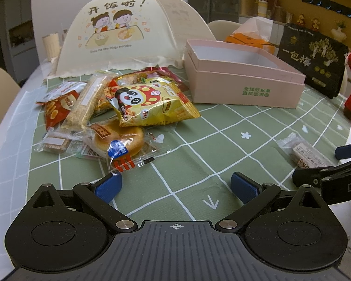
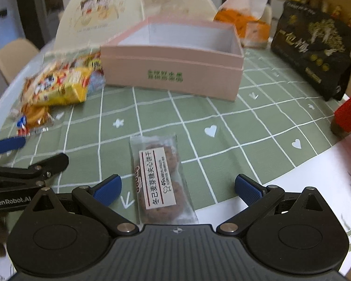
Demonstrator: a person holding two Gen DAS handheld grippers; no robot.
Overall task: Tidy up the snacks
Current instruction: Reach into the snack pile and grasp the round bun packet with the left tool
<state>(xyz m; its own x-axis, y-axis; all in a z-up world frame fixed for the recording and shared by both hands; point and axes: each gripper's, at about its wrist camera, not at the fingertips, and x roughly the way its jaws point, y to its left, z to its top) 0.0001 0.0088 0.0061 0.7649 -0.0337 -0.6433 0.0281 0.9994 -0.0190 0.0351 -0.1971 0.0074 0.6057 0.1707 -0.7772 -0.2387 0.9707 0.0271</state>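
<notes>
Straddling a cookie pack (image 2: 162, 182) near the worktop's (image 2: 234, 140) front edge, the right gripper (image 2: 177, 185) gapes wide. Left gripper (image 1: 176, 186) likewise spread, empty; snack pile (image 1: 119, 110) left of the pink box (image 1: 241, 82).

We see a sage-green tablecloth (image 1: 194, 154) with a white grid (small white hearts, stars, arrows). On it, a pale pink box (image 1: 243, 86), white inside, green print on the front. Left of the box: yellow panda packet (image 1: 152, 104) with red accents, red-orange packet (image 1: 58, 107), golden bun (image 1: 121, 138) in clear wrap. In front of the box: clear-wrapped brown biscuit pack (image 2: 160, 182), white label, red stripes. Behind it: cream food cover (image 1: 119, 32), cartoon print. Blue fingertips (image 2: 108, 186) on black frames.
</notes>
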